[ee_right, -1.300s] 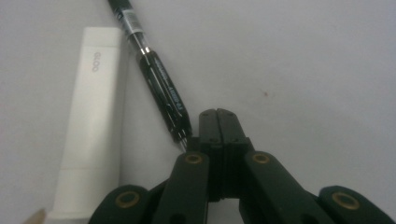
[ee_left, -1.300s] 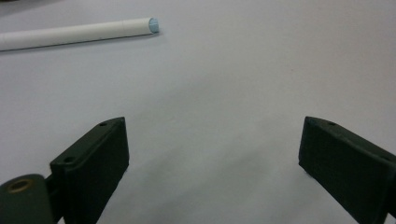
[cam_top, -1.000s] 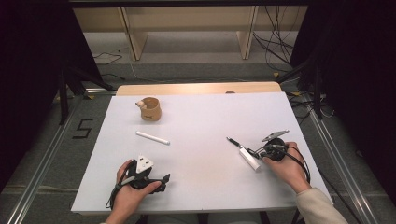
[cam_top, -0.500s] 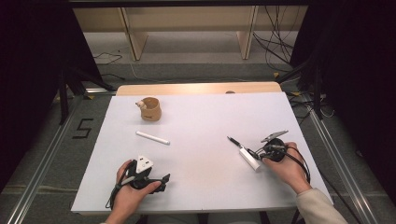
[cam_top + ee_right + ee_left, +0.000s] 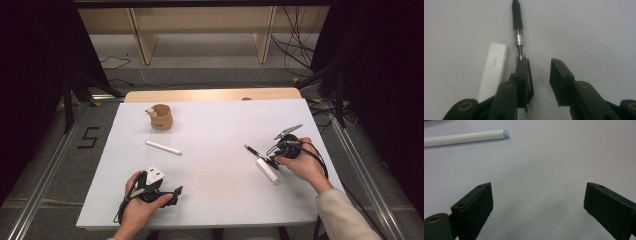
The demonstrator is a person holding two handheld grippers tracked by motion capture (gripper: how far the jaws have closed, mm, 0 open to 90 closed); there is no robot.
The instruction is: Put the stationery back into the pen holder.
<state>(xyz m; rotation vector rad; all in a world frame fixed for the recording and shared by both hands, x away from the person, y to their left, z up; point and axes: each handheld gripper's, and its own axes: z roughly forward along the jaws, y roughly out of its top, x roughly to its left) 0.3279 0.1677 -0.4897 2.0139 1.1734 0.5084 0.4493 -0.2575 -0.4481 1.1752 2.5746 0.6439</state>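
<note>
Two grippers rest low on the white table (image 5: pixel 215 125), jaws parted and empty: the right gripper (image 5: pixel 537 75) nudges a black pen (image 5: pixel 517 30) beside a white block (image 5: pixel 492 72), apparently lining up a grasp, while the left gripper (image 5: pixel 537 202) waits idle.

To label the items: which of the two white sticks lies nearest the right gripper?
The short white stick beside the black pen, at the right gripper; the long white stick lies near the wooden cup.

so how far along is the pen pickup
Nothing looks finished yet. The right hand-held gripper is at the black ballpoint pen, jaws apart, one jaw over its rear end, not clamped. The white rectangular eraser-like block lies beside it. The left hand-held gripper rests open. Gripping and lifting remain.
</note>
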